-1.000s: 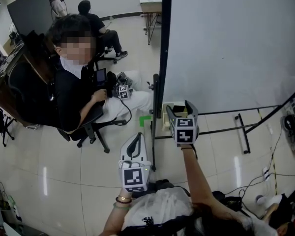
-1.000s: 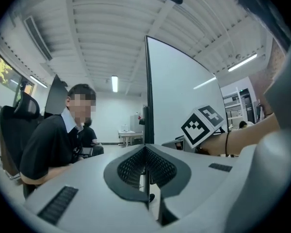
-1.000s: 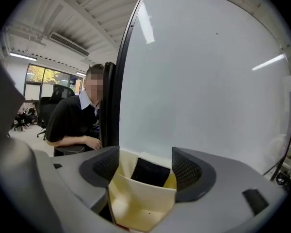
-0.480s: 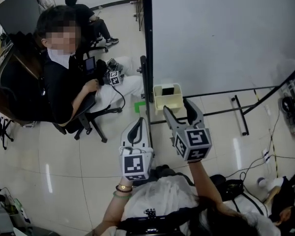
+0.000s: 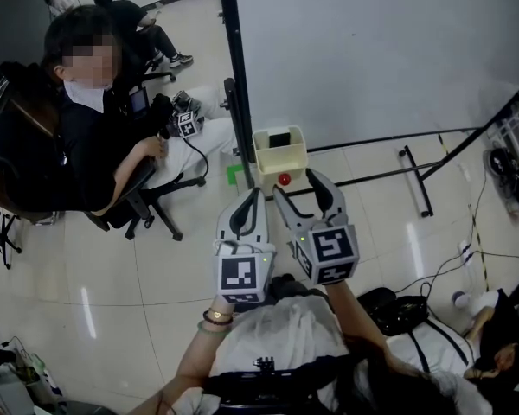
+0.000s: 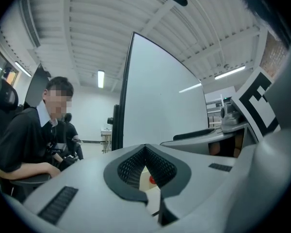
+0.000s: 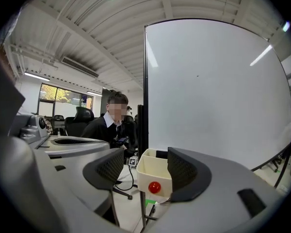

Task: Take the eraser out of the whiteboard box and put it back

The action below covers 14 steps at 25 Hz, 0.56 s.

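Observation:
A cream whiteboard box [image 5: 279, 156] with a red knob [image 5: 284, 179] hangs at the whiteboard's [image 5: 372, 50] lower left corner. The dark eraser [image 5: 279, 139] lies inside it. My right gripper [image 5: 302, 194] hovers just short of the box. Its jaws are closing with nothing between them. In the right gripper view the box [image 7: 153, 174] and the eraser [image 7: 161, 154] show beyond the right gripper [image 7: 144, 171]. My left gripper [image 5: 246, 207] floats beside it to the left, shut and empty. In the left gripper view the left gripper [image 6: 145, 149] frames a sliver of the box [image 6: 146, 173].
A person in black [image 5: 78, 128] sits on an office chair at the left, with a marker-cube device [image 5: 187, 124] at the knee. The whiteboard's frame post [image 5: 232, 76] and its floor legs [image 5: 415, 180] stand ahead. Cables and bags [image 5: 467, 292] lie on the floor at the right.
My right gripper has drawn back from the box toward me and its jaws have narrowed. The box and the eraser inside it have come into view. The left gripper shifted slightly forward.

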### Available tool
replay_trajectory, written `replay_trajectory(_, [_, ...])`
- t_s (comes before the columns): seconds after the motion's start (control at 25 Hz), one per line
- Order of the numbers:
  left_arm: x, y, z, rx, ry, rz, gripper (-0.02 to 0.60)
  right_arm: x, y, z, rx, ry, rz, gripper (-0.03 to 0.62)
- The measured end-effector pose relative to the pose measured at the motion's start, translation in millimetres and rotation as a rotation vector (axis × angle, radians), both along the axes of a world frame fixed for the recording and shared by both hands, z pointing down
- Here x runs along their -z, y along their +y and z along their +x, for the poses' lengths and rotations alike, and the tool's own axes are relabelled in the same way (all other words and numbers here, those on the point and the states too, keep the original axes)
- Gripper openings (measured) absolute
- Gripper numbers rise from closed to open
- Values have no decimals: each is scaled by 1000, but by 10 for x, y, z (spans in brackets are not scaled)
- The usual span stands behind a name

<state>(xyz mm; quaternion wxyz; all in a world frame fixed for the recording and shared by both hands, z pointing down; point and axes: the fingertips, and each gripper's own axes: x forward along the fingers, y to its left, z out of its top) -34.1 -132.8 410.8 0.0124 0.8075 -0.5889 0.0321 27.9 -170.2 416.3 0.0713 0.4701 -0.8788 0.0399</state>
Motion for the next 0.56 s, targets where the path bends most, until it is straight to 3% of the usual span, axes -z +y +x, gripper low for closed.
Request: replay_trajectory(0.56, [-19,22,-171,46,0,-11,3,53,-24,-91,17,5,8,304])
